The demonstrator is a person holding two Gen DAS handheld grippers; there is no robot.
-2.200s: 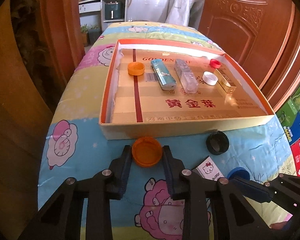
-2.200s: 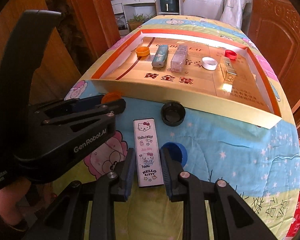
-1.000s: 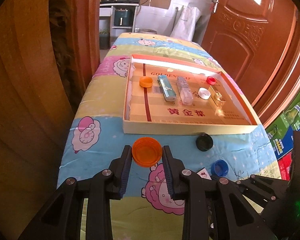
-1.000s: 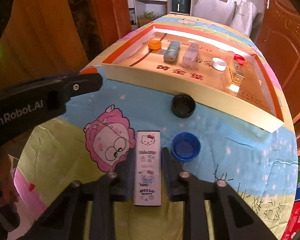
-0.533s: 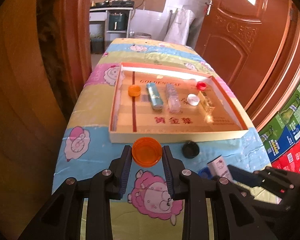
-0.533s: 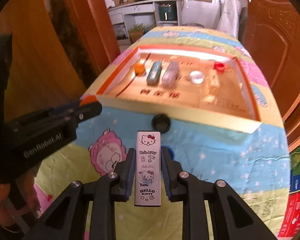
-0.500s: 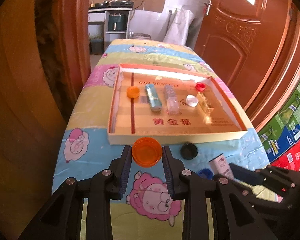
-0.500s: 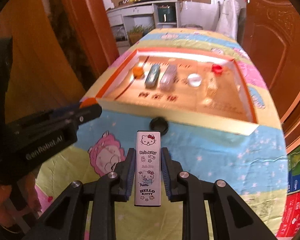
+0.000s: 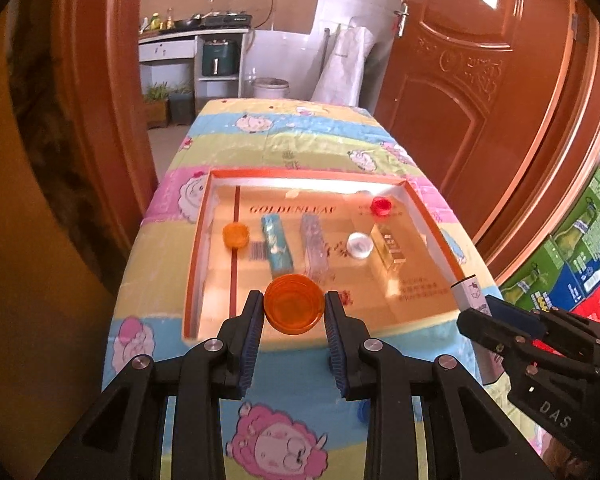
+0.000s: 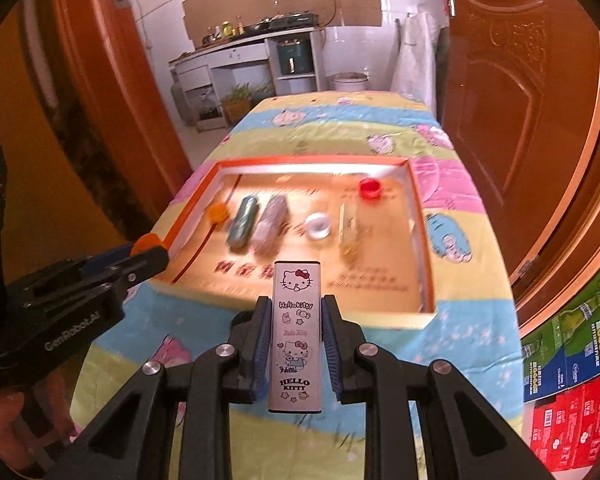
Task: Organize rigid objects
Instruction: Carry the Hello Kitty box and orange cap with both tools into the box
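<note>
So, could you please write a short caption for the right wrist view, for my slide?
Right gripper holding a Hello Kitty case above the cartoon-print cloth, facing the shallow box.

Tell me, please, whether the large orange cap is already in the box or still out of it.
Still out: the large orange cap is clamped in the left gripper, held up in front of the box, not resting on its floor.

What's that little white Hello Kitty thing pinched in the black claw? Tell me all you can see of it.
The slim white rectangular Hello Kitty case looks like glossy hard plastic or metal, printed with cartoon cats and the words "Hello Kitty". The right gripper clamps its long sides between blue-padded fingers, lengthwise, far end jutting past the fingertips. It is held above the cartoon-print cloth, just short of the shallow orange-rimmed cardboard tray.
</note>
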